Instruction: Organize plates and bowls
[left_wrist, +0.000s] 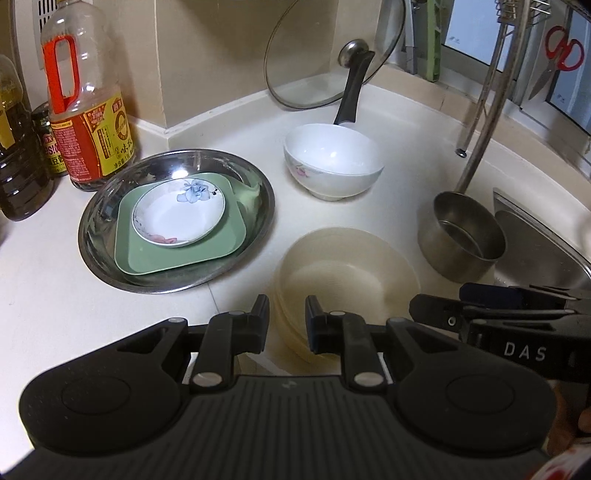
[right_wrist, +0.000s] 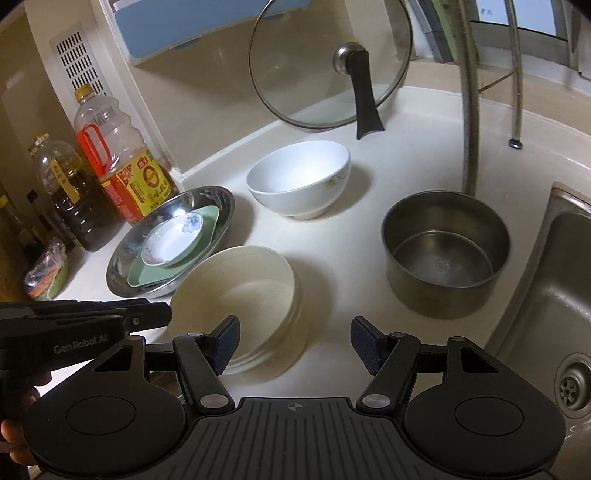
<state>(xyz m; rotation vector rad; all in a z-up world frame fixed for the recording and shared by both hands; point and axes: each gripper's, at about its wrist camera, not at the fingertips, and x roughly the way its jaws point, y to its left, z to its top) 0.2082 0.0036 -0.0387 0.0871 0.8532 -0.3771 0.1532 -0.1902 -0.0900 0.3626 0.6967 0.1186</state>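
Left wrist view puts the beige plastic bowl (left_wrist: 347, 284) right ahead of my left gripper (left_wrist: 287, 321), just past the fingertips on the pale desk (left_wrist: 48, 295). It looks like two or three thin bowls nested together, so I judge it light, slightly flexible and a bit slick. I would pinch the near rim, one finger inside and one outside. My left jaws stand at a narrow gap with nothing between them, and the rim sits just beyond the right-hand finger.

At about 10 o'clock from that bowl sits the steel basin (left_wrist: 110, 266), with a green square plate (left_wrist: 147, 258) in it and a small flowered saucer (left_wrist: 177, 212) on top. The white ceramic bowl (left_wrist: 332, 158) is at 12 o'clock. It will be heavier, hard and breakable, so it needs a firm grip on its wall. The steel pot (left_wrist: 461, 236) is at 2 o'clock, near the sink (left_wrist: 535, 236).

In the right wrist view, my right gripper (right_wrist: 295, 341) has its jaws wide apart and empty. The left-hand finger overlaps the beige bowl's near edge, though I cannot tell if it touches. Both grippers are angled down toward the desk, side by side, with the left one's nose showing at 9 o'clock.
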